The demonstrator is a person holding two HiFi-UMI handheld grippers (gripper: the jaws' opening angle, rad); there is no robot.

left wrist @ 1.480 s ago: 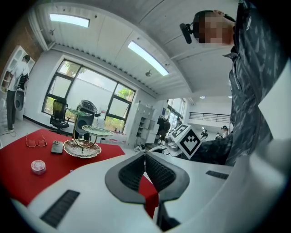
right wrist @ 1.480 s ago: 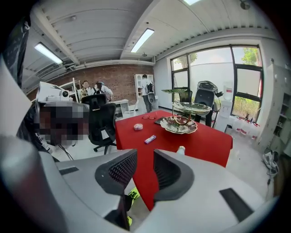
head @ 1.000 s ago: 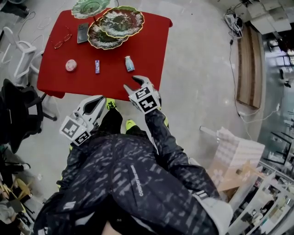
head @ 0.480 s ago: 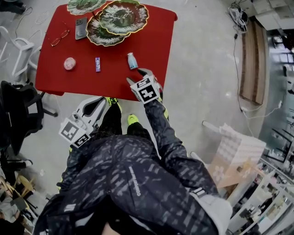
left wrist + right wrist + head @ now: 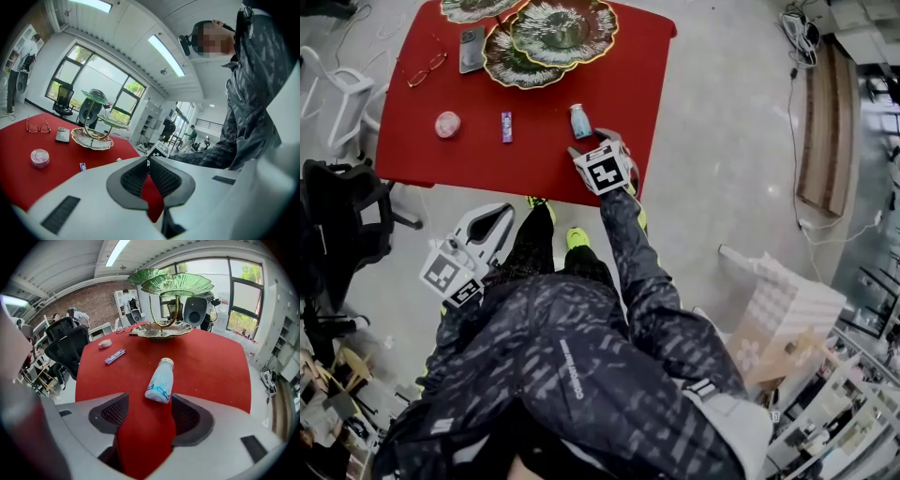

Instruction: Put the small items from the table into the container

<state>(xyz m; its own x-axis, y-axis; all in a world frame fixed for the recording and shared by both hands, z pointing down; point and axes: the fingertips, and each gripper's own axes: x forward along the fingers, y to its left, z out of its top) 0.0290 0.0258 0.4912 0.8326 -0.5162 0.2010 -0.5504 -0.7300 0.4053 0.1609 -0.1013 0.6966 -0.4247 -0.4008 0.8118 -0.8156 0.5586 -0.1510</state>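
- 2 white hand-held grippers are in view, each with a marker cube, over and beside a red square table.
- The right gripper tilts down over the table's near edge. Its jaws are opening, and the pads press on nothing.
- A small white plastic bottle with a blue label lies on its side. Its base sits just between the right jaw tips, and its cap points toward the stand.
- The left gripper hangs off the table near the person's knee, jaw tips together, with nothing held.
- A purple wrapped stick lies left of the bottle, and a pink round tin lies further left. All 3 items are apart from each other.
- A gold stand with green leaf-shaped glass dishes stands at the table's far side.
- A dark phone and red-rimmed glasses lie left of the stand.
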